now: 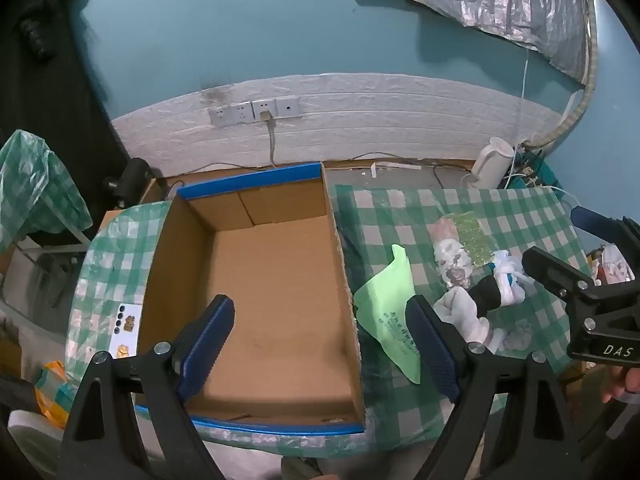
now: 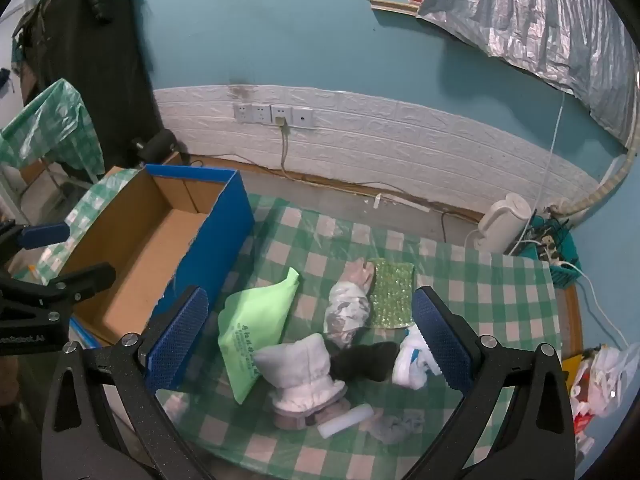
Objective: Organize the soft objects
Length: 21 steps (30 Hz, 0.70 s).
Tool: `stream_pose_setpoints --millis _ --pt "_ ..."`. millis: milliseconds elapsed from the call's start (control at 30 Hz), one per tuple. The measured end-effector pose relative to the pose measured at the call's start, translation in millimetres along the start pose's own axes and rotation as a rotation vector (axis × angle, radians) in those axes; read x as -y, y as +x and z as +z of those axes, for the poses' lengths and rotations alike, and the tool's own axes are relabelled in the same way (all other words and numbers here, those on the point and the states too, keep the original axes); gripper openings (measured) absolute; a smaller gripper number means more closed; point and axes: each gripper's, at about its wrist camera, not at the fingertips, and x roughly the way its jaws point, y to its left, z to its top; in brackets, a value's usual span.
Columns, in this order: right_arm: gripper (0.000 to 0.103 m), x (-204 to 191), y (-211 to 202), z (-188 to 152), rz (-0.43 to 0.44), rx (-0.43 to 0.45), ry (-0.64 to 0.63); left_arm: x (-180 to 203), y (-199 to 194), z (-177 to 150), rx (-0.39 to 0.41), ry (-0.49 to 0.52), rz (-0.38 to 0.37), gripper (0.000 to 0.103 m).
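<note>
1. Left wrist view: your left gripper (image 1: 320, 344) hangs over the open cardboard box (image 1: 264, 264) with its jaws spread wide and nothing between them. The box floor looks bare, so by my reading the sorting has not begun. The soft things lie to the right of the box on the checked tablecloth (image 1: 384, 208): a green bag (image 1: 386, 300) just beside the box wall, then a white cloth bundle (image 1: 466, 312) and a black rolled piece (image 1: 488, 296). Your other tool shows at the right edge.

2. Right wrist view: your right gripper (image 2: 312, 338) points down at the pile, jaws as wide as they go and gripping nothing. Between the blue pads (image 2: 180, 332) lie the green bag (image 2: 256, 320), a white padded bundle (image 2: 298, 364), the black rolled piece (image 2: 364, 360), a knotted white cloth (image 2: 412, 360), a patterned bundle (image 2: 346, 312) and a green sequined square (image 2: 390, 300). A white tube (image 2: 346, 420) lies nearest you.

3. Next move, as I judge it: lower the right tool onto one item, probably the white padded bundle, close on its bulk and carry it left into the box (image 2: 152, 240).

4. Room: teal wall (image 2: 280, 40), white brick-pattern panel with sockets (image 2: 272, 114), a white kettle (image 2: 502, 224) at the table's back, silver sheeting (image 2: 540, 20) top right.
</note>
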Motion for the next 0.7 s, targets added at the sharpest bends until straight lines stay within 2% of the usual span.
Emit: stream_pose_setpoints --millis 200,333,700 --pt "0.101 0.8 -0.5 0.2 0.003 -0.002 0.003 4.7 -2.3 -1.0 0.018 0.016 0.015 0.088" --pt "0.101 1.4 -0.7 0.3 0.001 0.0 0.002 0.2 -0.1 3.2 0.013 0.0 -0.01 0.088" --pt "0.101 4.6 0.0 0.9 0.004 -0.002 0.006 -1.4 -1.2 4.1 0.018 -0.003 -0.014 0.088"
